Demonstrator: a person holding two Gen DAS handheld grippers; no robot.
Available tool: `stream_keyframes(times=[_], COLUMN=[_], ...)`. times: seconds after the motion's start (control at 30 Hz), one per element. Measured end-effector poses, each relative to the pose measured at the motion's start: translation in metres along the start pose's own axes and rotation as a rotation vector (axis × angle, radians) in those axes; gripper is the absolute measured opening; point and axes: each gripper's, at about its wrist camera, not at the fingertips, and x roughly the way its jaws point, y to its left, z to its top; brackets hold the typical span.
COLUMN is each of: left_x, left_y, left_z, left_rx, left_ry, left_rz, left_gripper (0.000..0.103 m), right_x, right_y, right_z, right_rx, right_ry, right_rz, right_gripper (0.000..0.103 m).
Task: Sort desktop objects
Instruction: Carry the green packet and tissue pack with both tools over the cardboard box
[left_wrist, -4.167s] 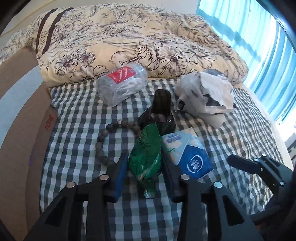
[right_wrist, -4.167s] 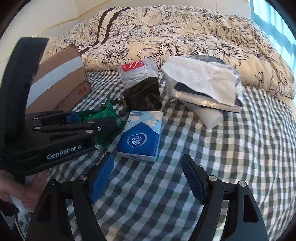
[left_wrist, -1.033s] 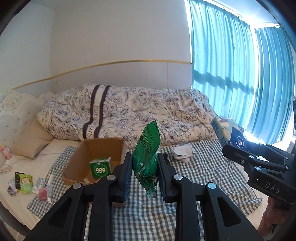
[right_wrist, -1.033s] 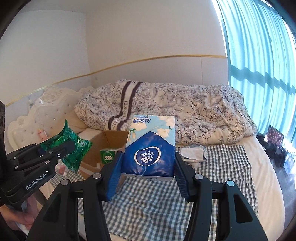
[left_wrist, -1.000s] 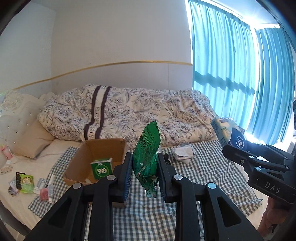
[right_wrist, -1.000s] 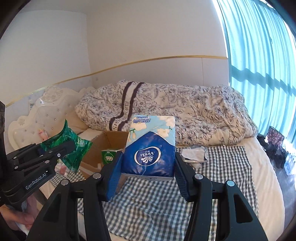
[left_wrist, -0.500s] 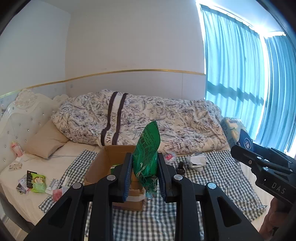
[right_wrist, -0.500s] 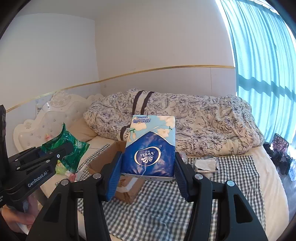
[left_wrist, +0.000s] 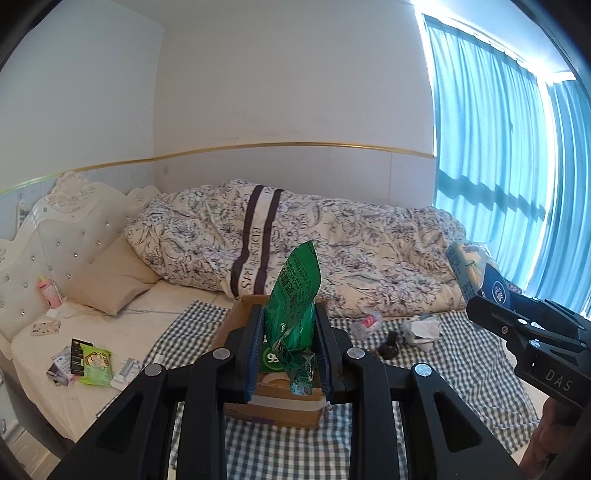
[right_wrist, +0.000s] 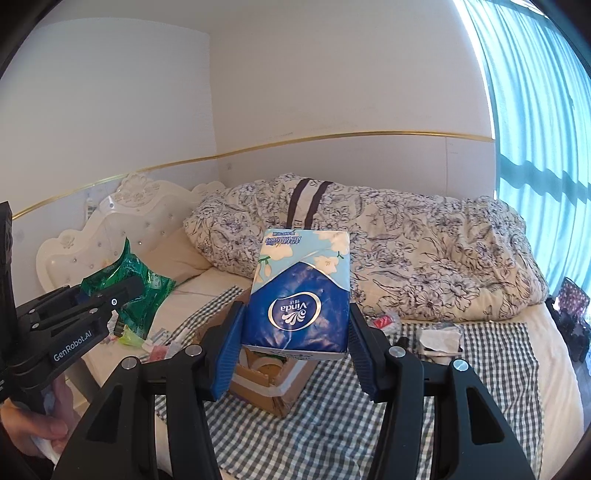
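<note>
- While both are raised above the bed (left_wrist: 480, 398), the left hand-held gripper (left_wrist: 288, 354) pinches a green packet (left_wrist: 295, 295).
- Right hand-held gripper (right_wrist: 295, 354) clamps a blue tissue pack (right_wrist: 299, 295).
- Below them, an open cardboard box (left_wrist: 273, 402) sits on the checked cloth (right_wrist: 498, 369).

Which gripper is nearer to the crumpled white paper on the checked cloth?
Right, by a small margin. The crumpled white paper lies just beyond the right gripper, which holds the tissue pack. The left gripper, holding the green packet, is farther left.
</note>
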Motion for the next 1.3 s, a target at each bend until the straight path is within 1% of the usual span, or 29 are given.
stream_keyframes(times=[0.3, 0.57, 1.0, 1.3], left_x=[0.021, 0.049, 0.123, 0.17], left_y=[0.025, 0.041, 0.06, 0.07], left_z=[0.003, 0.0, -0.019, -0.034], left_rx=[-0.025, -0.031, -0.059, -0.054], left_ry=[0.005, 0.03, 0.125, 0.178], left_rz=[0.03, 0.036, 0.032, 0.022], left_gripper=[0.026, 0.026, 0.026, 0.026], right_x=[0.03, 0.067, 0.143, 0.194], right_y=[0.016, 0.023, 0.029, 0.037], right_z=[0.01, 0.005, -0.009, -0.024], right_rx=[-0.032, -0.054, -0.07, -0.104], right_ry=[0.01, 0.053, 0.127, 0.194], right_rz=[0.026, 0.04, 0.053, 0.069], right_gripper=[0.053, 0.053, 0.053, 0.053])
